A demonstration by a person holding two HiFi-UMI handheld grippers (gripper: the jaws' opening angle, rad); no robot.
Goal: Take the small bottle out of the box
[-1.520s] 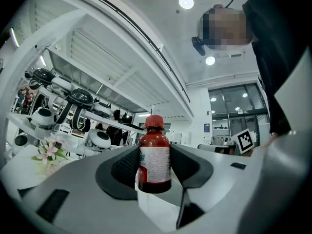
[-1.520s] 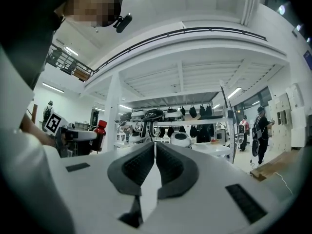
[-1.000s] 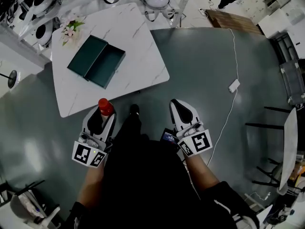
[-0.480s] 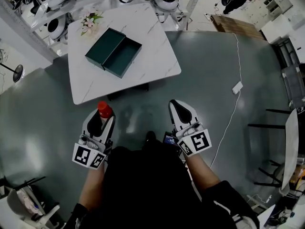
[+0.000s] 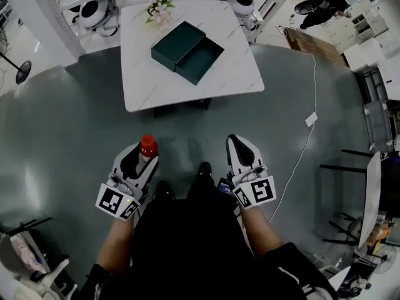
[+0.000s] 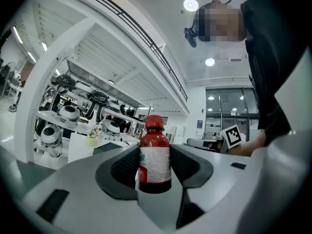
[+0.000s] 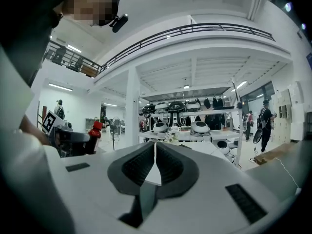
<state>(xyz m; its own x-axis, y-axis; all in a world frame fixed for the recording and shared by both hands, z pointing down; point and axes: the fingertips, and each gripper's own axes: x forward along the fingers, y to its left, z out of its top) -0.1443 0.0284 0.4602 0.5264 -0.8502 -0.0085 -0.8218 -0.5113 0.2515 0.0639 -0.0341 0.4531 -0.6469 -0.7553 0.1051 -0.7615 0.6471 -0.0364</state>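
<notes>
A small red bottle (image 5: 148,146) with a red cap and a white label stands upright between the jaws of my left gripper (image 5: 140,158), which is shut on it, low over the grey floor. The left gripper view shows the bottle (image 6: 154,156) with the dark pads pressed against its two sides. My right gripper (image 5: 238,145) is beside it, shut, with nothing between its jaws (image 7: 155,147). The dark green box (image 5: 187,52) lies open on the white marble table (image 5: 234,83) far ahead, its lid next to it.
A flower bunch (image 5: 159,6) stands at the table's far edge. Shelves with white robot heads (image 5: 94,11) run behind it. A white cable with an adapter (image 5: 310,119) lies on the floor at the right. Metal frames (image 5: 369,180) stand at the far right.
The table with the open box has moved farther away and toward the upper right of the head view. Both grippers keep their stance, and the bottle stays in the left one.
</notes>
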